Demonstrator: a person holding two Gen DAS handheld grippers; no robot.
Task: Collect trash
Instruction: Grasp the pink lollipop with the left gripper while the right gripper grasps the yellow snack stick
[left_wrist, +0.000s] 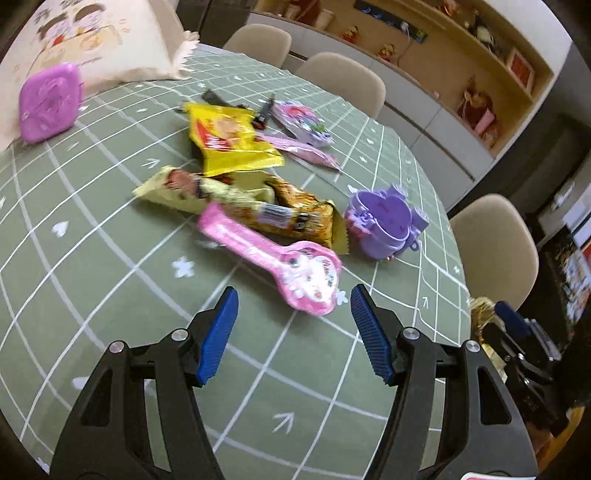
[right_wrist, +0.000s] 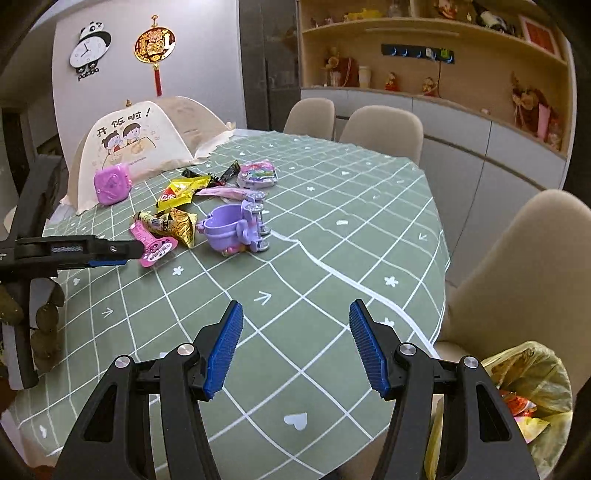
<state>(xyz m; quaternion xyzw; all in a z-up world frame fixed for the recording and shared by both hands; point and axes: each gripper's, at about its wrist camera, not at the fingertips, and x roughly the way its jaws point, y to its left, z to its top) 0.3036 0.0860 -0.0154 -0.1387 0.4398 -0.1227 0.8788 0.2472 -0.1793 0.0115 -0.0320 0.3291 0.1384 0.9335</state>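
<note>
A heap of snack wrappers lies on the green checked tablecloth: a yellow packet, a gold-brown wrapper, a cream wrapper and a pink spoon-shaped packet. My left gripper is open just short of the pink packet's wide end, with nothing between its pads. In the right wrist view the same heap sits far left, and the left gripper reaches toward it from the left edge. My right gripper hangs open and empty over bare cloth, well back from the heap.
A purple toy box stands right of the heap. A round pink packet and black wrappers lie behind. A purple square case leans on a cloth food cover. Beige chairs ring the table; a yellow trash bag holds wrappers.
</note>
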